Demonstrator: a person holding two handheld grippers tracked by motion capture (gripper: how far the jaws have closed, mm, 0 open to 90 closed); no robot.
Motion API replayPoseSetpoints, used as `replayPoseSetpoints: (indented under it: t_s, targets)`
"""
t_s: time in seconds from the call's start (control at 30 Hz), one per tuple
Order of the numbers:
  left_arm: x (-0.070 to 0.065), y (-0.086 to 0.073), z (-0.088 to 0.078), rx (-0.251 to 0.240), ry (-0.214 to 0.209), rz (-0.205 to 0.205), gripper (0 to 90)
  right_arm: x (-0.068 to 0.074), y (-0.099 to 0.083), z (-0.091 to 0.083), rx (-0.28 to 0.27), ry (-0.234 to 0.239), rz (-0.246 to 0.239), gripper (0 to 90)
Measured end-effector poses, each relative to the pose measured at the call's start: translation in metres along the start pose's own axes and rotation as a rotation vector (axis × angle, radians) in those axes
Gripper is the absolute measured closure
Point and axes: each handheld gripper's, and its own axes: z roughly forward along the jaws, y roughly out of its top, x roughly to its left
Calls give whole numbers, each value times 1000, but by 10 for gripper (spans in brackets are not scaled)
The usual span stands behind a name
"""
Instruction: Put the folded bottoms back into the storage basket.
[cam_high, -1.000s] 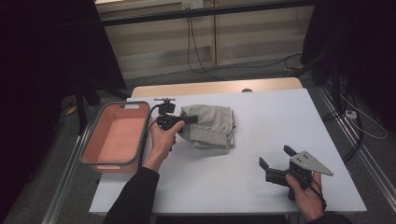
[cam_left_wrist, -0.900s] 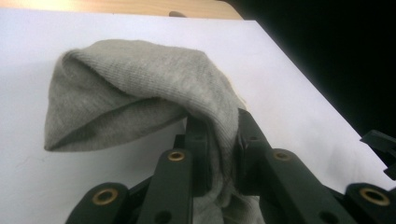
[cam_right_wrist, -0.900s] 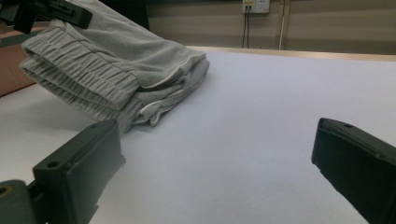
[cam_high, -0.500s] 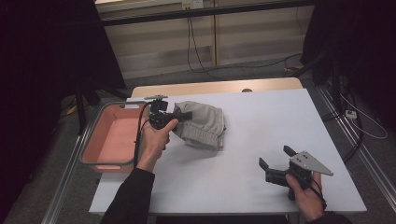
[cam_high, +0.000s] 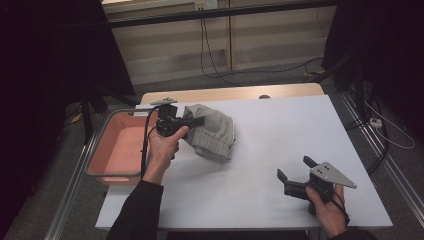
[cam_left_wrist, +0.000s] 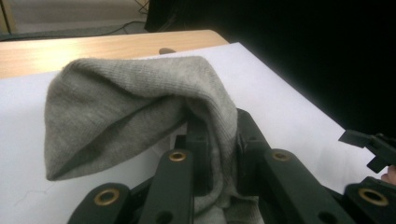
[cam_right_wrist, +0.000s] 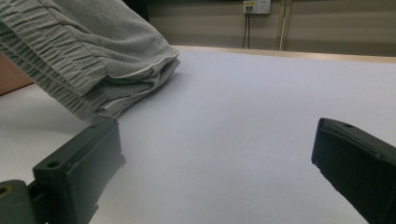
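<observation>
Left gripper (cam_high: 192, 121) clamped tight on an edge of the folded grey knitted garment (cam_high: 212, 134), cloth pinched between the black fingers (cam_left_wrist: 198, 140) and draped over their tips. Garment lifted at the gripped end, its far part sagging toward the white counter (cam_high: 280, 135), near the counter's left rear; whether that low end touched the surface could not be told. Just left of the hand, a salmon-pink rectangular plastic tub (cam_high: 117, 152) sitting beside the counter edge. Right gripper (cam_high: 296, 175) held low over the near right corner of the counter, well apart from the garment, fingers (cam_right_wrist: 79, 172) spread wide with nothing between them, pointed toward the grey bundle.
</observation>
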Motion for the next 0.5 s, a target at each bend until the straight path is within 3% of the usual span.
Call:
replayPoseSetpoints:
  t_s: [0.2,0.27,0.3,0.5]
  targets:
    - [0,6,-14,-35,10,-2,799,0,0,0,-1,1,0,17]
    - [-1,8,-19,-39,15,6,799,0,0,0,-2,2,0,17]
    - [-3,11,-23,-31,35,35,799,0,0,0,-2,1,0,17]
    - [-7,14,-32,-41,49,56,801,0,0,0,-2,3,0,17]
